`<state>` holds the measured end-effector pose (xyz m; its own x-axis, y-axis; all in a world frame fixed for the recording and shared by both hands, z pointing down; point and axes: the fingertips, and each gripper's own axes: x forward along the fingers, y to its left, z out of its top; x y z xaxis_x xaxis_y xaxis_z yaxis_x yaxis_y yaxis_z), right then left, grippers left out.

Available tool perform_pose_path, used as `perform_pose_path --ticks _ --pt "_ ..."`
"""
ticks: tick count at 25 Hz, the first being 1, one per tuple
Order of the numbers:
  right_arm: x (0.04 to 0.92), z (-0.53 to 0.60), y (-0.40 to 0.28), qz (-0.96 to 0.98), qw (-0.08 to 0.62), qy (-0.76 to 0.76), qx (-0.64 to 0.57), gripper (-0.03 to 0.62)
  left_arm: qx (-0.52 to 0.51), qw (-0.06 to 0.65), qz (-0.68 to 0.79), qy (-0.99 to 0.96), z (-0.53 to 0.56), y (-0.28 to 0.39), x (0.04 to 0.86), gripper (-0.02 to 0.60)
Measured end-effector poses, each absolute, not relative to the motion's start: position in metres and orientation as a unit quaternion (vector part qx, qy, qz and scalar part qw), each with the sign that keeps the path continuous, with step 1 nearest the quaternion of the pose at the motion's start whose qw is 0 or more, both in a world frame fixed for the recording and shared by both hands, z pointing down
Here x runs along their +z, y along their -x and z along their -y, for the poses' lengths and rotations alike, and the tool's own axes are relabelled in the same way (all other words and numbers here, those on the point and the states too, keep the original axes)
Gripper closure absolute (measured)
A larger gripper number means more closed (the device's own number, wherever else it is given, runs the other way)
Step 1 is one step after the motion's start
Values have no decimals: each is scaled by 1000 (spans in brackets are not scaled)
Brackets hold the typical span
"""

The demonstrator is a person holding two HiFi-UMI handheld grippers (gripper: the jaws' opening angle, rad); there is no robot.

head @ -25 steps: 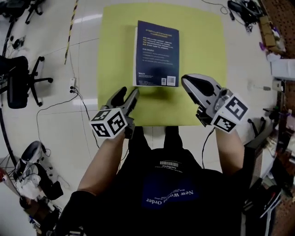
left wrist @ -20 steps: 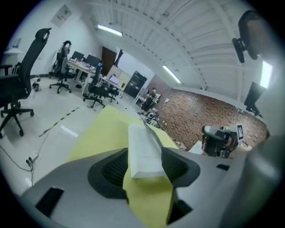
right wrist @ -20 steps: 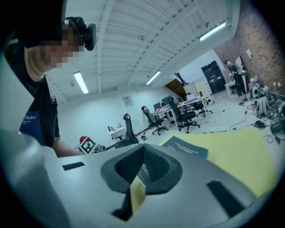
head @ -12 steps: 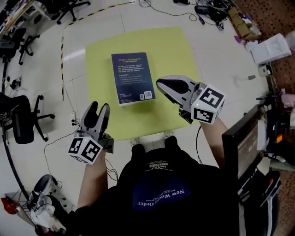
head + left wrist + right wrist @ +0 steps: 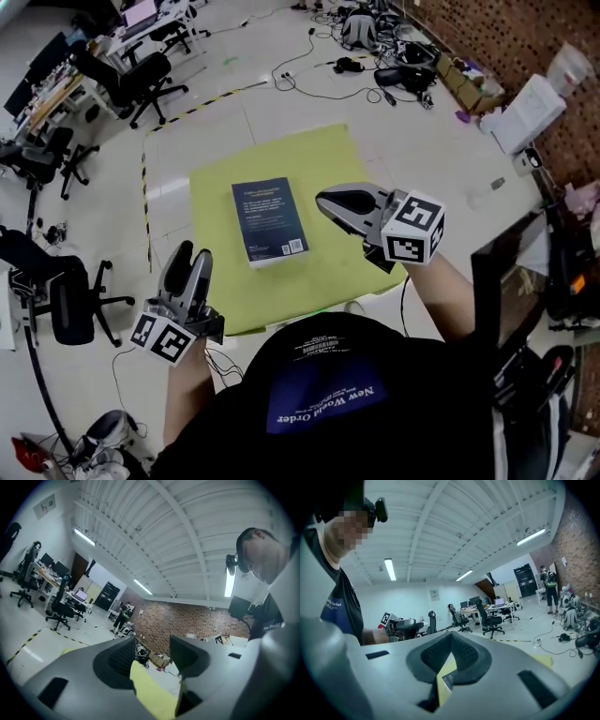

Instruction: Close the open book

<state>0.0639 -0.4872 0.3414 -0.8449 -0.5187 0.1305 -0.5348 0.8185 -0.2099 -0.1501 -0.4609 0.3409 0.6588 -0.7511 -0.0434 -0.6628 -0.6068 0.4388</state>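
Note:
A dark blue book (image 5: 270,222) lies closed, back cover up, on a yellow-green mat (image 5: 225,291) on the floor. My left gripper (image 5: 190,253) hangs high over the mat's near left edge, well clear of the book. Its jaws stand apart with nothing between them; in the left gripper view (image 5: 152,642) only the mat (image 5: 150,695) shows in the gap. My right gripper (image 5: 323,200) is held above the mat to the right of the book, with its jaw tips touching. The right gripper view (image 5: 451,635) catches a corner of the book (image 5: 448,681) beneath them.
Office chairs (image 5: 66,300) and desks (image 5: 56,94) stand at the left. Cables and bags (image 5: 375,56) lie on the floor beyond the mat, a white box (image 5: 525,112) by the brick wall. Yellow-black tape (image 5: 145,202) runs along the mat's left. A monitor (image 5: 502,272) is at the right.
Both grippers have risen far from the floor, and the book and mat look smaller and farther away. The left gripper has drifted to the lower left of the head view.

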Motion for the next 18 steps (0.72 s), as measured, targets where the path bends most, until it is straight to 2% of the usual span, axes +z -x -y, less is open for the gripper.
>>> perform_pose_path --ticks 3,9,10,18 --pt "311 486 -73 954 23 -283 100 609 -120 176 374 -903 455 141 318 355" --pt "264 472 -88 953 25 -295 65 609 -134 133 368 -910 441 138 281 561" --pt "260 469 -92 952 25 -299 62 609 -138 132 362 -912 440 136 278 575" --pt "295 464 -110 940 11 -322 110 609 -127 172 329 -920 441 114 315 575"
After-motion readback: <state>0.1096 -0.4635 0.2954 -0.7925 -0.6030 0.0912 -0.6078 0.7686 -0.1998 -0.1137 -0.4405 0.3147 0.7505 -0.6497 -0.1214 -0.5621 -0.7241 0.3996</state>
